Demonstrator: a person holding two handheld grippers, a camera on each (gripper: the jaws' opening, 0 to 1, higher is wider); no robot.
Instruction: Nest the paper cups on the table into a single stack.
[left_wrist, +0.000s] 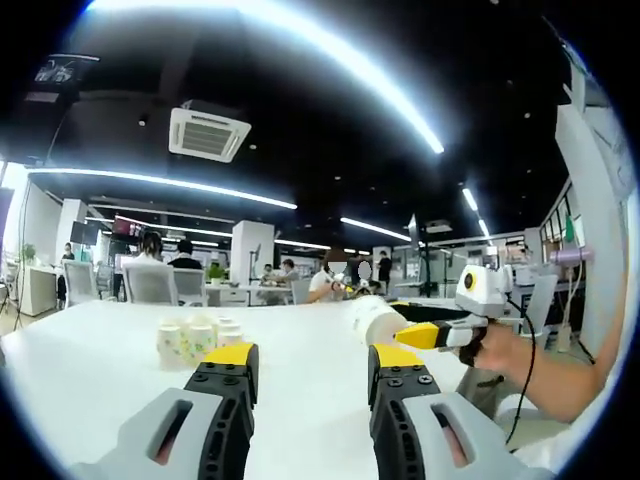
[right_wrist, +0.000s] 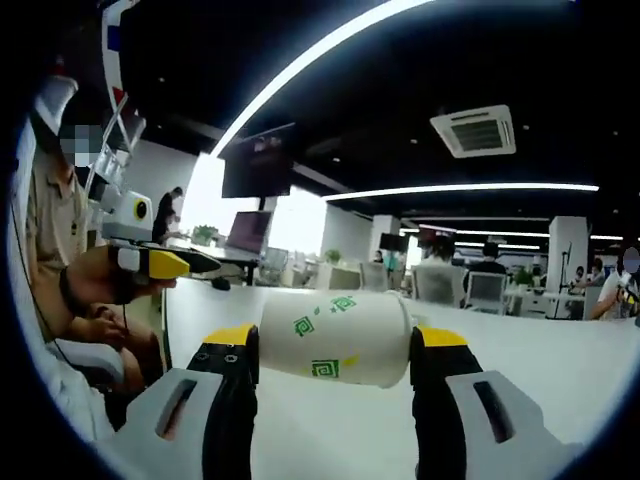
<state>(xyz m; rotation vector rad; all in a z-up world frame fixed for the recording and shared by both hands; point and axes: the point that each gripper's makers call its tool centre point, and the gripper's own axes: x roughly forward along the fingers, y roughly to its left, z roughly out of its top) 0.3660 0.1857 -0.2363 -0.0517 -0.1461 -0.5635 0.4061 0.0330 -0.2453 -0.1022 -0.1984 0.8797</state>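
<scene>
The right gripper (right_wrist: 335, 352) clamps a paper cup (right_wrist: 335, 338) sideways, while the left gripper (left_wrist: 312, 368), jaws apart and empty, faces clustered cups (left_wrist: 198, 338) at eleven o'clock on the table (left_wrist: 90, 370).

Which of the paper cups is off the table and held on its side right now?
The cup with green markings, clamped sideways between the right tool jaws. The other cups stand clustered on the white table, ahead of the left tool.

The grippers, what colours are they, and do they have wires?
Each gripper, left and right, has two chunky grey jaws with black middles and yellow tips. In the left gripper view, the right gripper carries a white box, and a black cable hangs beside it.
</scene>
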